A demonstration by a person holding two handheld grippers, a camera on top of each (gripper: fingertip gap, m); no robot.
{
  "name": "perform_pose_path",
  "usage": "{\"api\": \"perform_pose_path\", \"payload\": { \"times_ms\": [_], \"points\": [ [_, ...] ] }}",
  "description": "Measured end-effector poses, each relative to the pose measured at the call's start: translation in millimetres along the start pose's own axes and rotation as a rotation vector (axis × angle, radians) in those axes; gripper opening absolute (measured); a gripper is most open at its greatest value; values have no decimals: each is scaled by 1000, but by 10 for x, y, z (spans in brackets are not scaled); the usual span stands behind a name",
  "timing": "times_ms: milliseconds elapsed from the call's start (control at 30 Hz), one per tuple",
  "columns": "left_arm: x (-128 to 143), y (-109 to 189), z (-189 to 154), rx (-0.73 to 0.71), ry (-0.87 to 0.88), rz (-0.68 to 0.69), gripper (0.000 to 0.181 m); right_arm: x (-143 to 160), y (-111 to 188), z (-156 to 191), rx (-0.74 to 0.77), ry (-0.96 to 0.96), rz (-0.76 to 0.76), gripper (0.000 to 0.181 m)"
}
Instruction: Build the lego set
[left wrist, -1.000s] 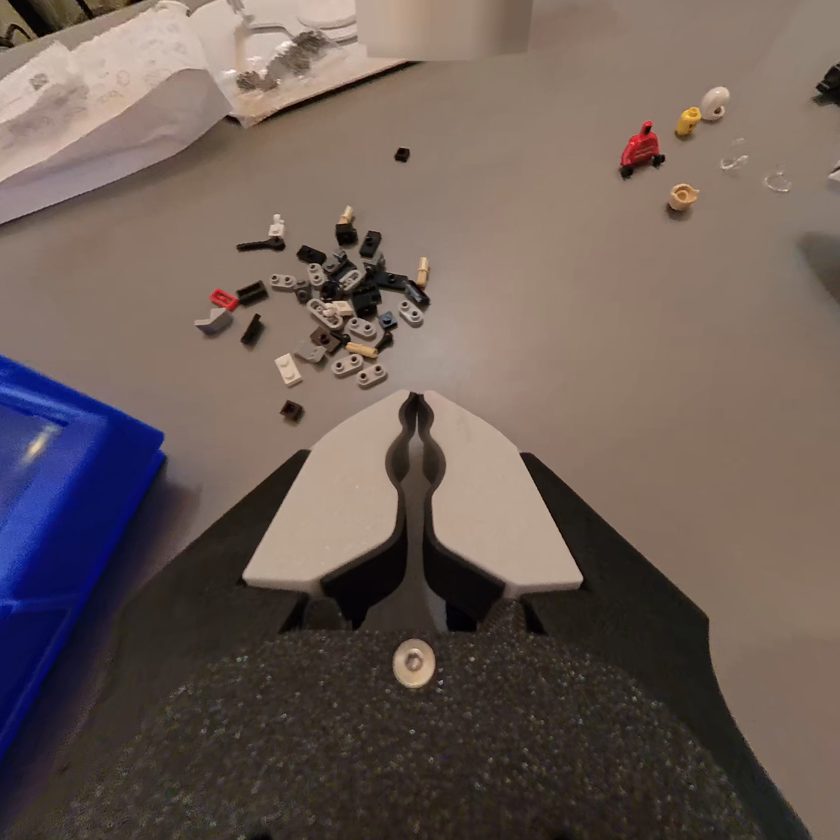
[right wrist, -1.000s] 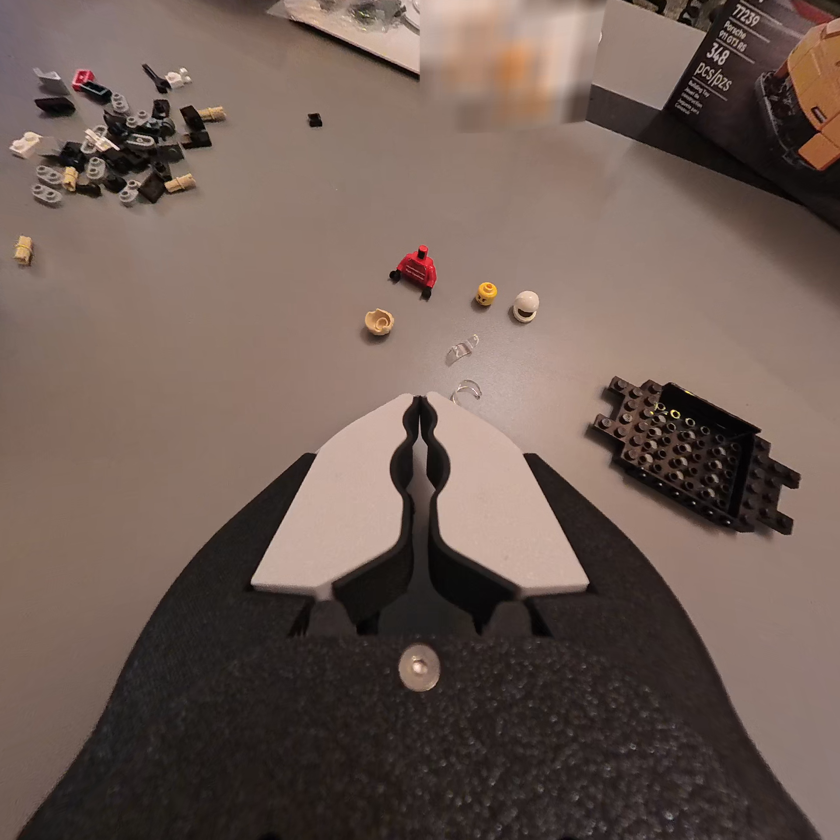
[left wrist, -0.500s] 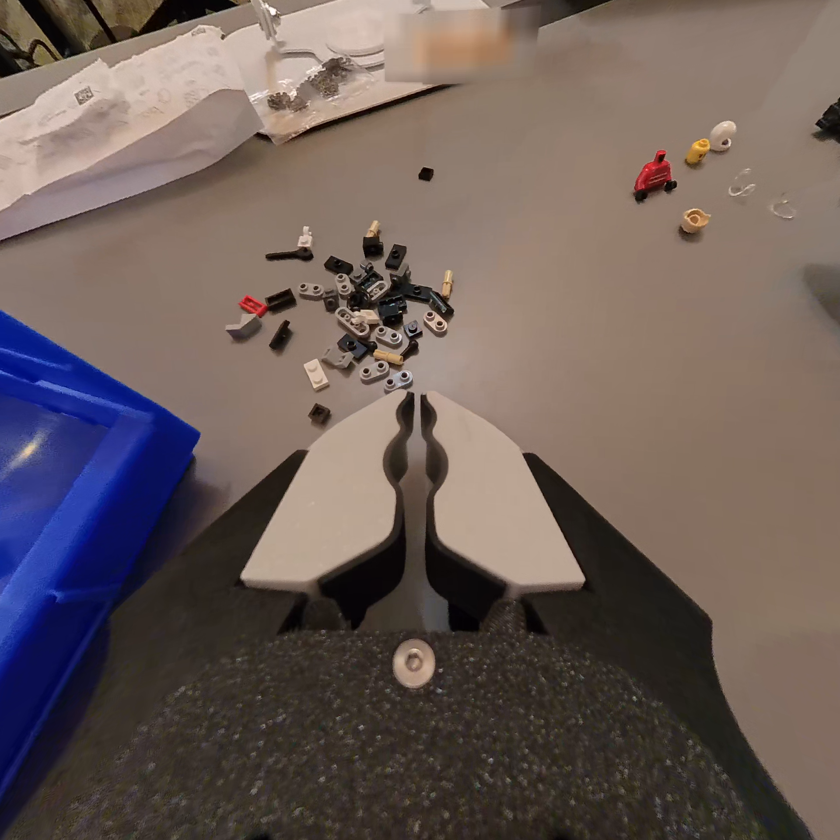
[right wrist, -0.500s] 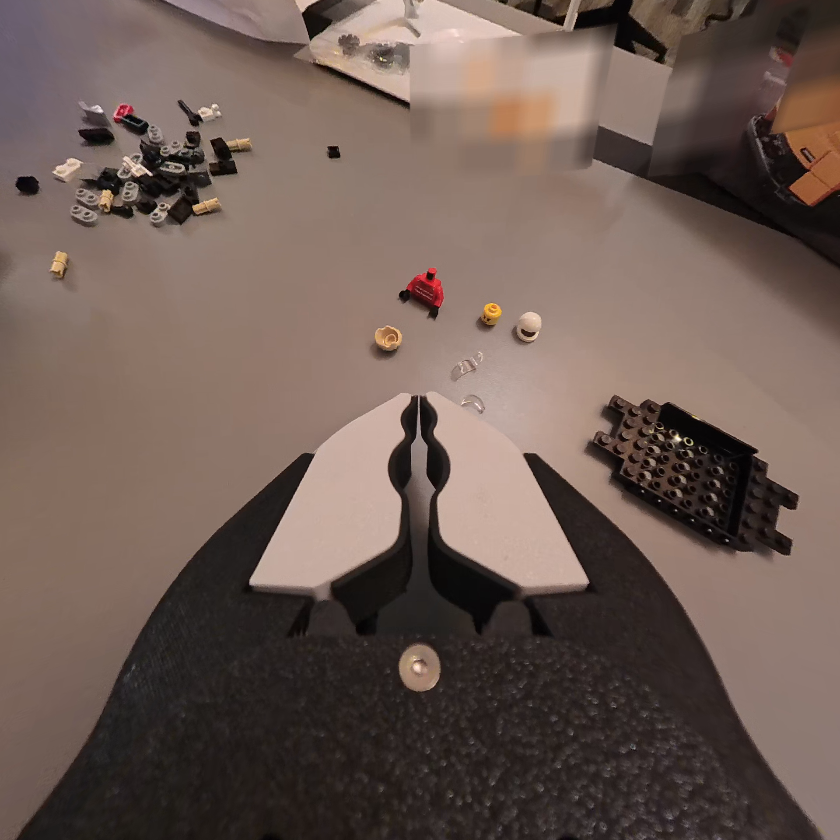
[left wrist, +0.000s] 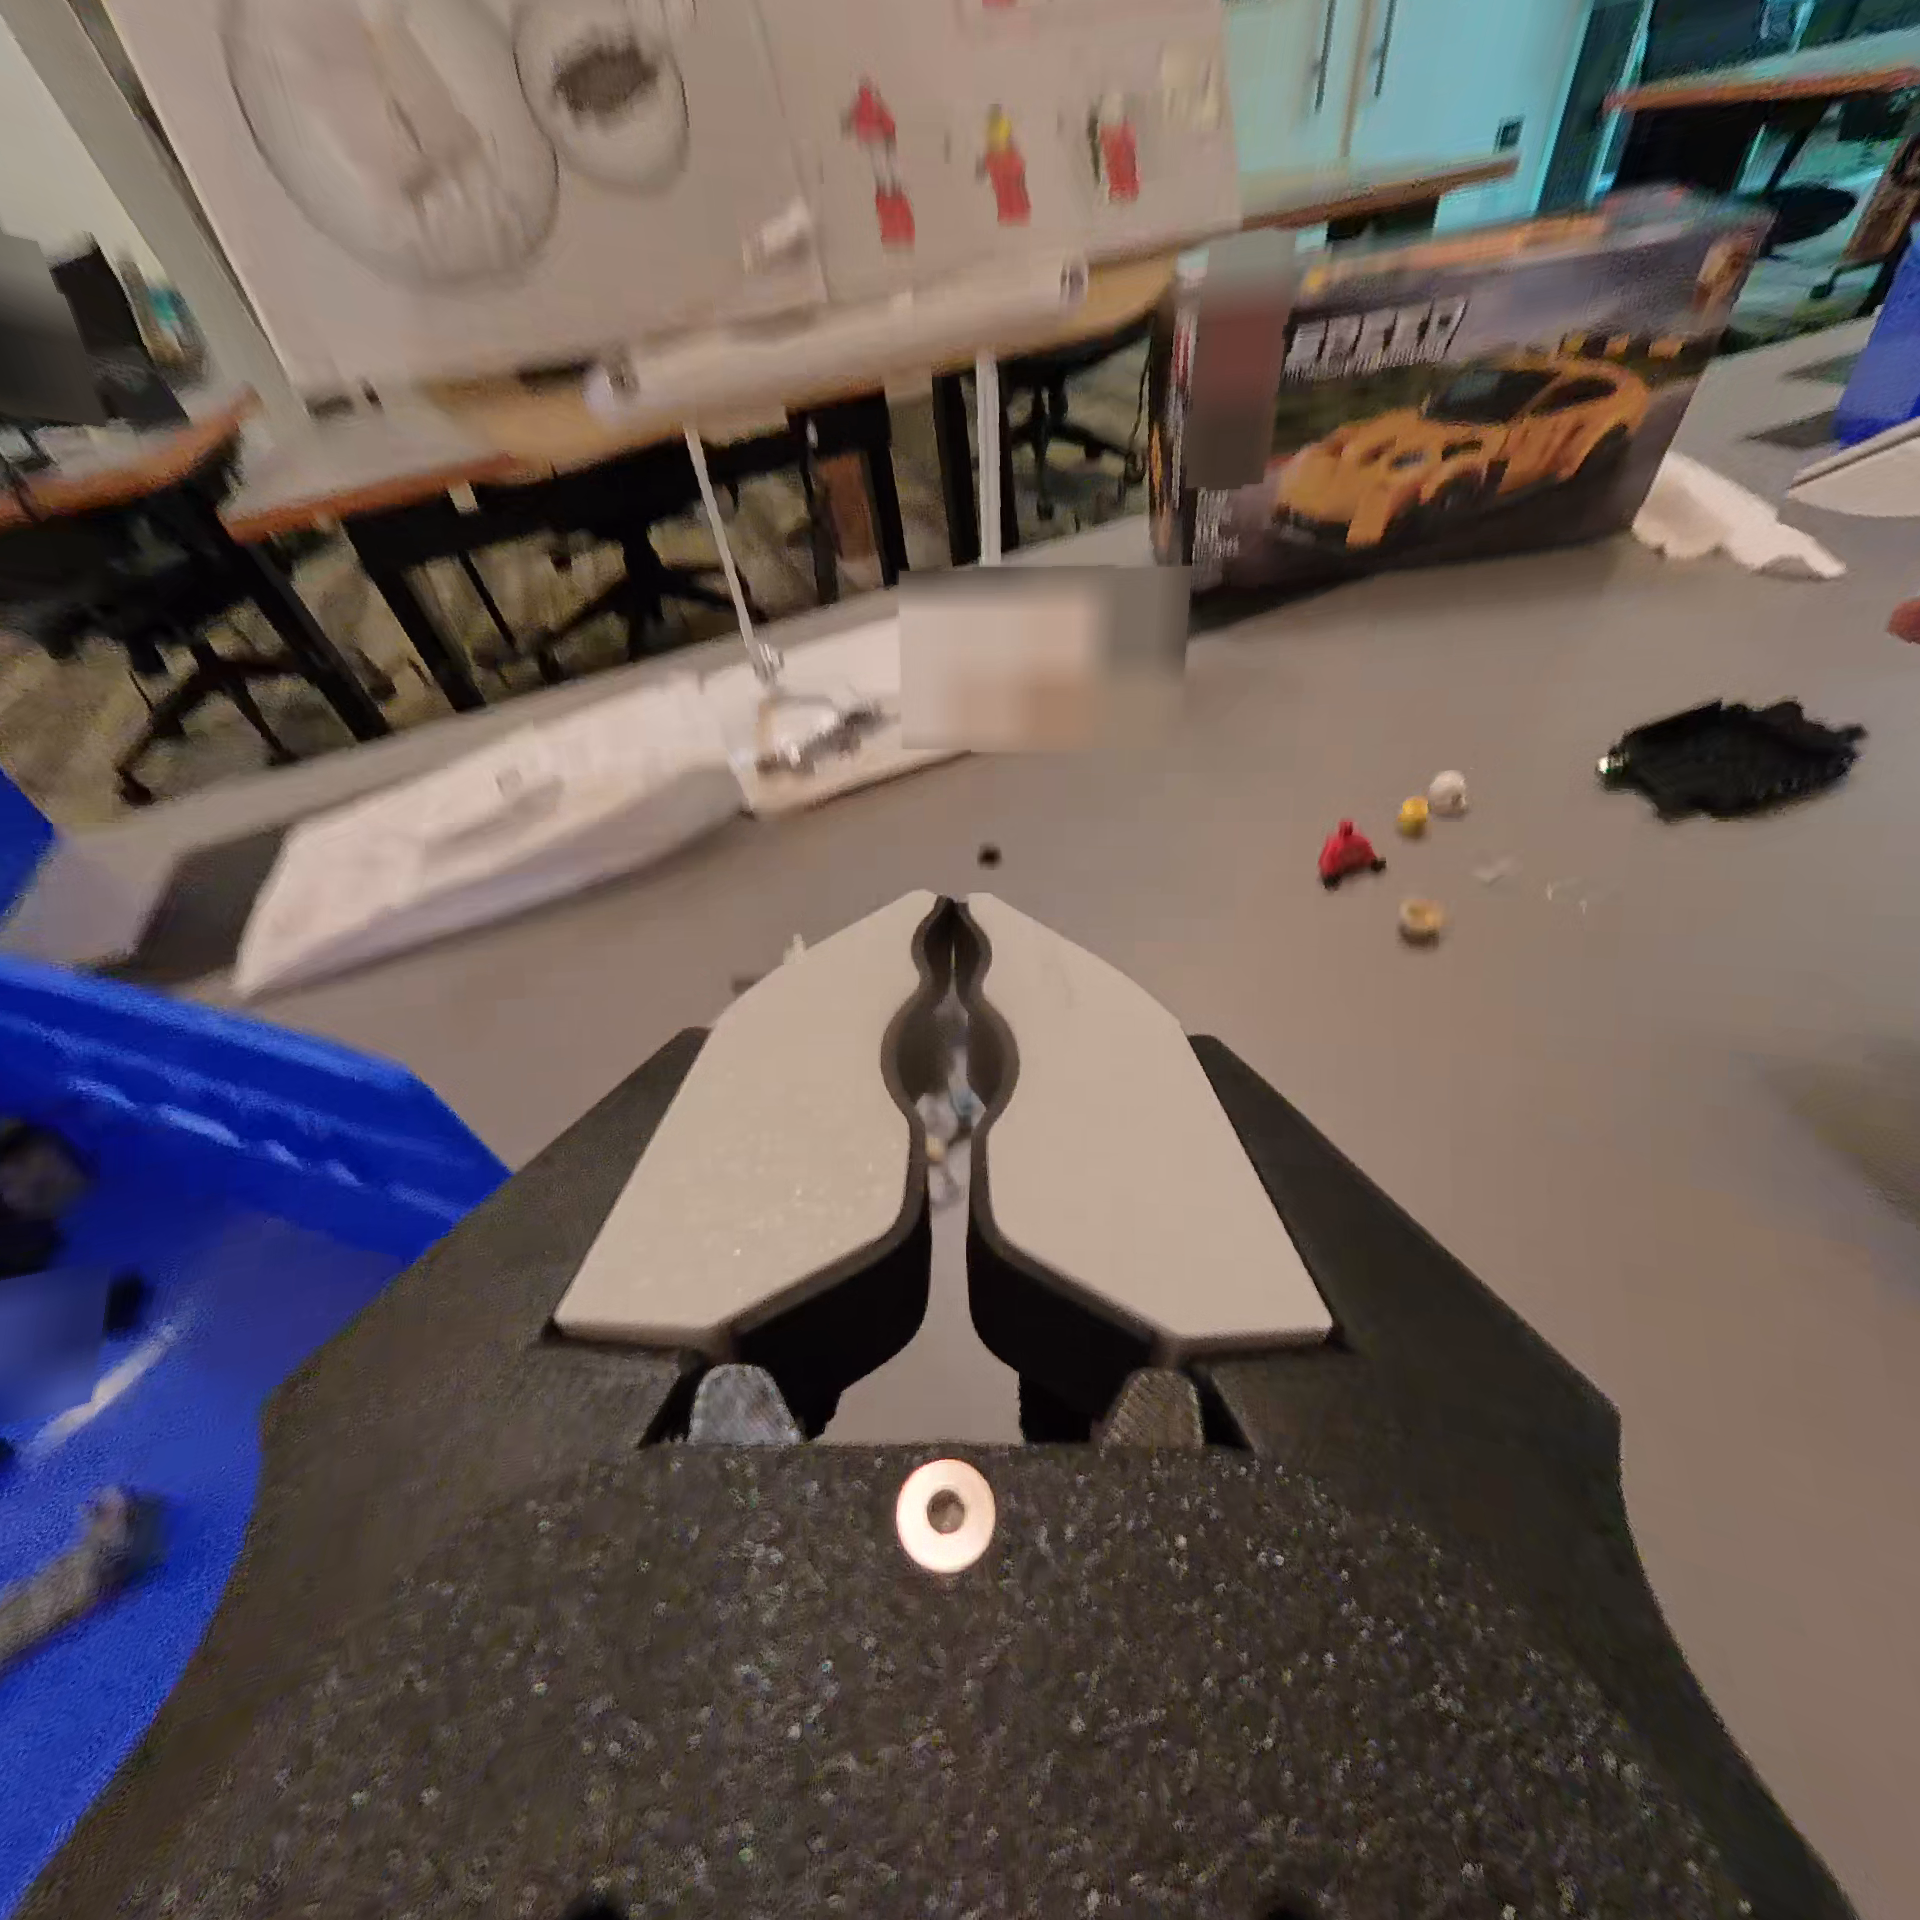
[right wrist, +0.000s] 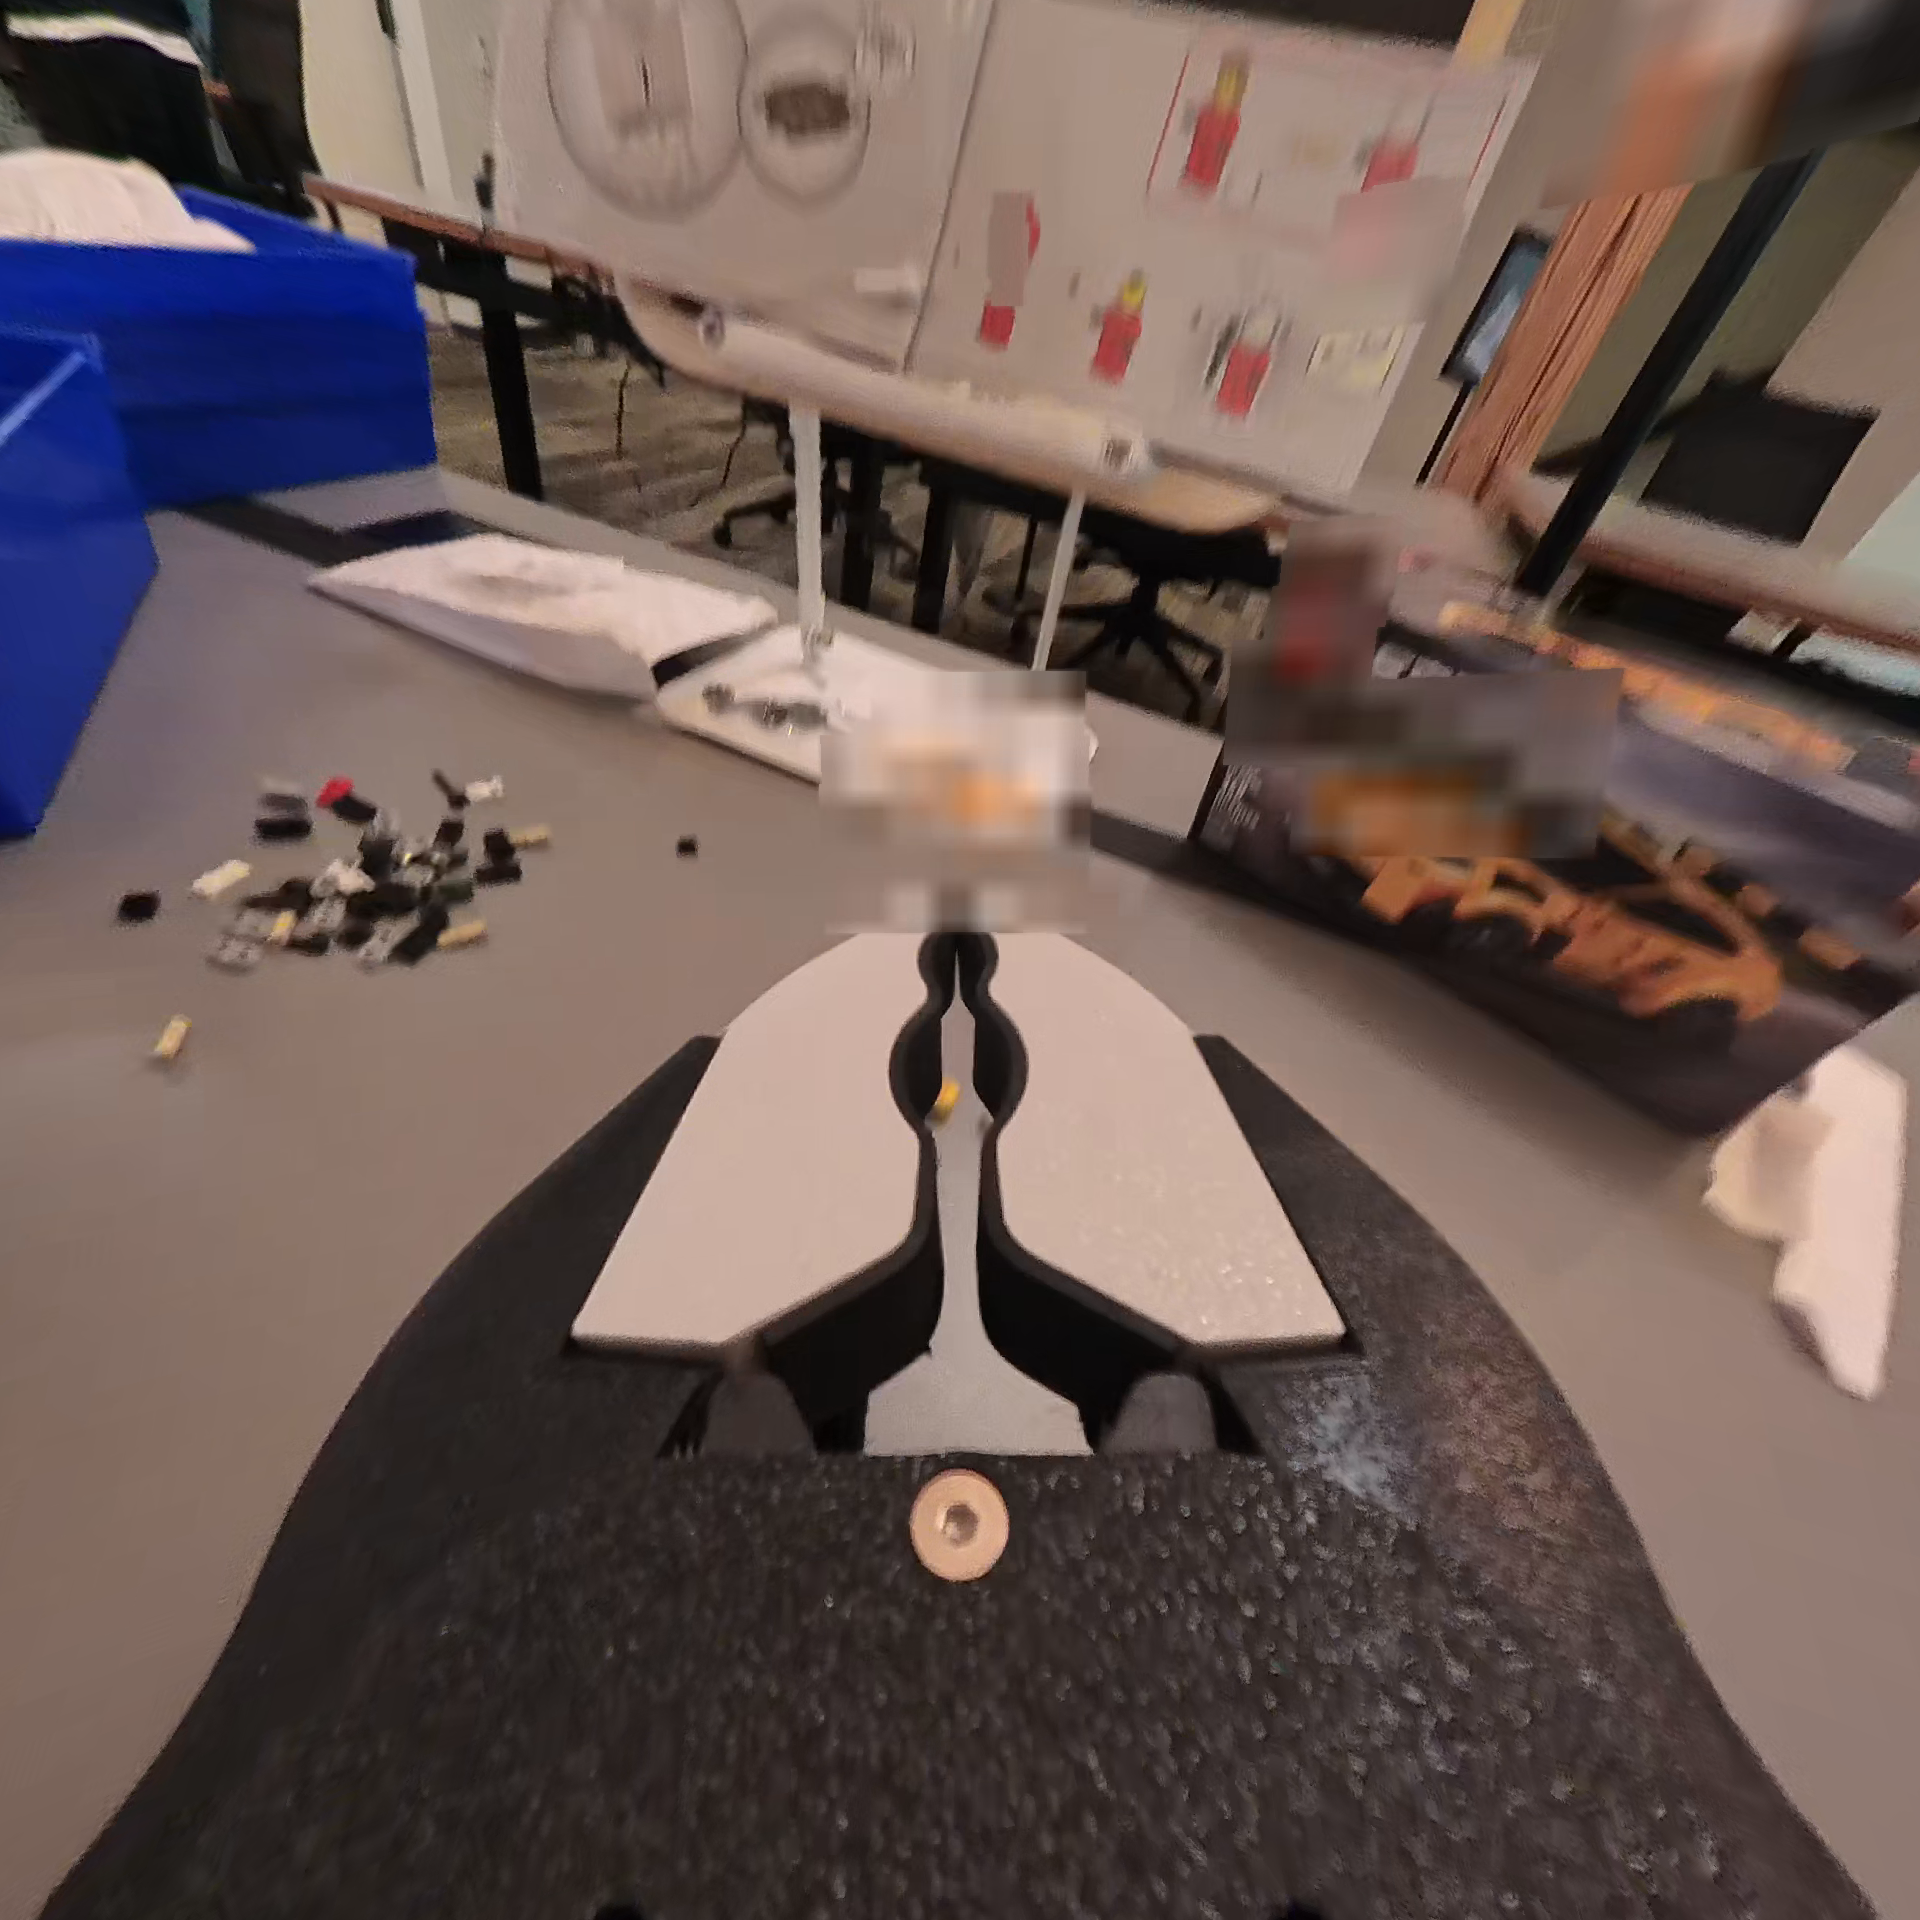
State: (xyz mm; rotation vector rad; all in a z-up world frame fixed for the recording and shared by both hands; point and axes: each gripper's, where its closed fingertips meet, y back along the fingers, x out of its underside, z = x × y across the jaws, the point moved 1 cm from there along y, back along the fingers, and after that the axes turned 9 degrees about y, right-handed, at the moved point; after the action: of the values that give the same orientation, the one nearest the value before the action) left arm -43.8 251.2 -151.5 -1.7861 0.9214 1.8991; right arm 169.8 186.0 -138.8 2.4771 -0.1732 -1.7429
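Note:
My left gripper is shut and empty, held low over the grey table. The pile of small Lego pieces shows only through the gap between its fingers. To its right lie a red minifigure torso, a yellow head, a white helmet, a tan hair piece and the black chassis. My right gripper is shut and empty. The pile lies far to its left, and the yellow head shows between its fingers.
A blue bin stands close on the left. The Lego box and an open instruction booklet on a stand are at the back. A loose tan pin and crumpled white paper lie on the table. My hands' fingertips stand some 20 cm from each other. About 15 cm separates my right fingertips from the white helmet. Between my right fingertips and the red minifigure torso there is roughly 15 cm.
Both grippers have tilted up and moved forward, so the views now reach the box, booklet and room behind. The pile has slid under the left fingers. Both stay shut.

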Motion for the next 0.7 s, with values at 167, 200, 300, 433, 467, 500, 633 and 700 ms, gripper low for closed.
{"api": "perform_pose_path", "payload": {
  "times_ms": [167, 200, 300, 433, 467, 500, 633, 700],
  "points": [
    [-812, -160, -40, 43, -60, -151, 0, -694, -268, -373, 34, 22, -114, 0],
    [-951, -220, -31, 40, -69, -170, 0, -826, -329, -443, 46, 13, -141, 0],
    [-1264, -410, -34, 64, -28, -219, 1, -1084, -518, -616, 90, -5, -189, 0],
    [-1311, -591, 87, 13, -5, -238, 1, -975, -634, -728, 119, -43, -174, 0],
    [-1256, -602, 118, 9, 1, -239, 0, -882, -640, -744, 122, -41, -155, 0],
    [-1184, -618, 146, 10, 3, -234, 0, -786, -648, -762, 124, -38, -134, 0],
    [-1007, -714, 260, 9, 23, -194, 0, -591, -718, -787, 122, -42, -95, 0],
    [-990, -734, 262, 22, 41, -186, 0, -560, -756, -753, 112, -33, -89, 0]
  ]
}}
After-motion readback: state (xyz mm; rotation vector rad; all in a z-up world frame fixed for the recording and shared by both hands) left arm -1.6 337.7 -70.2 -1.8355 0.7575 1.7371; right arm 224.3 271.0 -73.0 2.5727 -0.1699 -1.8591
